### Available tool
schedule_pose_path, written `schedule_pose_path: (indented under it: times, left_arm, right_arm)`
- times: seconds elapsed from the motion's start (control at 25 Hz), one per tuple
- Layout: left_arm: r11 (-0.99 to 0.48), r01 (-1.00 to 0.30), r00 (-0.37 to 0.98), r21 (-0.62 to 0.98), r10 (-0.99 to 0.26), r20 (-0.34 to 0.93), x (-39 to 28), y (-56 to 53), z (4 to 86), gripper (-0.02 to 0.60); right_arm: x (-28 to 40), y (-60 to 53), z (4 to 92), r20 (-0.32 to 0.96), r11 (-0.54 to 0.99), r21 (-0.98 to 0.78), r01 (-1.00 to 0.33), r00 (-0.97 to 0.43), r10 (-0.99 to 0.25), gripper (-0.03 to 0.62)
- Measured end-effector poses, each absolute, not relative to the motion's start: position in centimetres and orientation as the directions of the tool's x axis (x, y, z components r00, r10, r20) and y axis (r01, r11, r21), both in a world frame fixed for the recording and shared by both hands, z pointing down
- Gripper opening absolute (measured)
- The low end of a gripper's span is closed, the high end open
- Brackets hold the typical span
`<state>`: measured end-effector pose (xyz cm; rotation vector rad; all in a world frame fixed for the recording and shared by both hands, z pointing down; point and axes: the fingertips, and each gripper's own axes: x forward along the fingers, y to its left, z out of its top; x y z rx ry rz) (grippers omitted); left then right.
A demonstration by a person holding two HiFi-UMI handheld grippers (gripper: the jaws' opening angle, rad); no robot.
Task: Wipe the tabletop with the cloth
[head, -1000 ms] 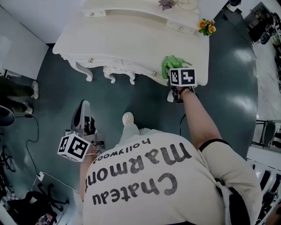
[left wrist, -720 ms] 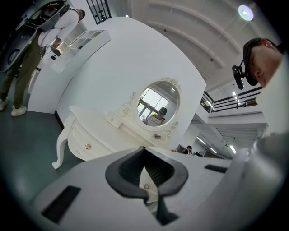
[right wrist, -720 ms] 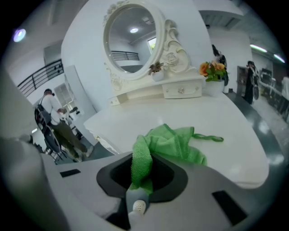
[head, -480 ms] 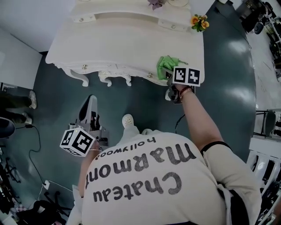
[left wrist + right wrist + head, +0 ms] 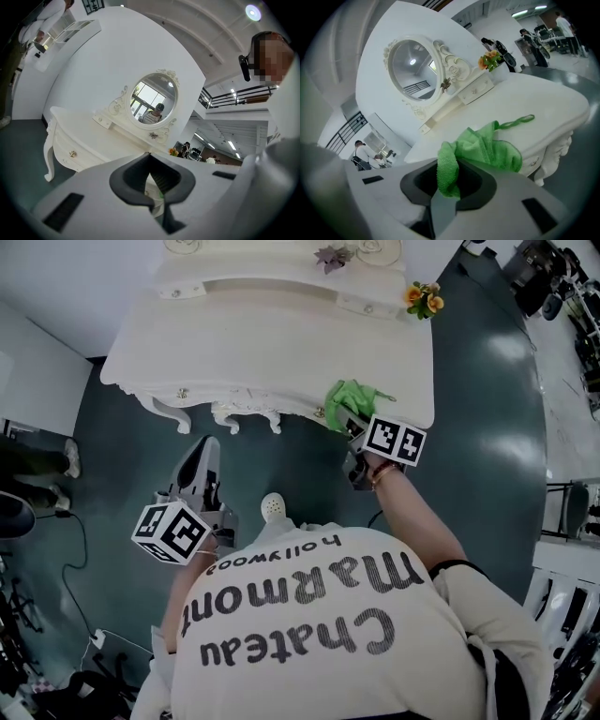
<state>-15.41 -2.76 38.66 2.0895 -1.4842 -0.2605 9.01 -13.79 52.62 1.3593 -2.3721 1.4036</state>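
The cloth (image 5: 349, 397) lies on the desk (image 5: 272, 343) at its near right edge, and its near fold sits between the jaws of the right claw (image 5: 352, 423). Flowers (image 5: 424, 298) stand at the desk's far right corner, with the mirror (image 5: 415, 70) along the far edge to their left. The left claw (image 5: 205, 448) hangs over the floor (image 5: 122, 465), near of the desk's left end and apart from it.

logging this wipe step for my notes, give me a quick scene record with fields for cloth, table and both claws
cloth: green microfibre cloth, bunched near the tabletop's front right edge
table: white carved dressing table
right claw: shut on a fold of the cloth
left claw: shut, empty, over the floor in front of the table
other: orange flowers at the back right corner
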Motion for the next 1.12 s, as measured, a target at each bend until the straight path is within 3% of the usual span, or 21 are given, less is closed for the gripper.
schedule_pose_path:
  times: [0.24,0.6,0.84,1.12]
  left_arm:
    - [-0.255,-0.808,0.395,0.531,-0.903,0.167,-13.5,-3.1,38.8,0.008]
    - [-0.285,-0.806,0.399,0.518,-0.909,0.122,-11.3,-2.4,37.2,0.008]
    - [-0.295,-0.833,0.385,0.468,-0.917,0.107,-10.2,-2.0,36.5,0.008]
    - [-0.212,-0.875,0.279,0.434,-0.955,0.096,-10.2,-0.8,36.2,0.008]
  right_arm:
    - [4.2,-11.0,49.6,0.326,0.258,-0.799,-0.543,-0.752,-0.573,0.081]
    - [-0.3,-8.3,40.2,0.077,0.501,-0.81,-0.305,-0.902,-0.425,0.081]
    - [-0.4,-6.7,36.3,0.025,0.707,-0.613,-0.353,-0.903,-0.429,0.081]
    - [1.8,-6.2,35.4,0.031,0.723,-0.474,-0.502,-0.83,-0.557,0.081]
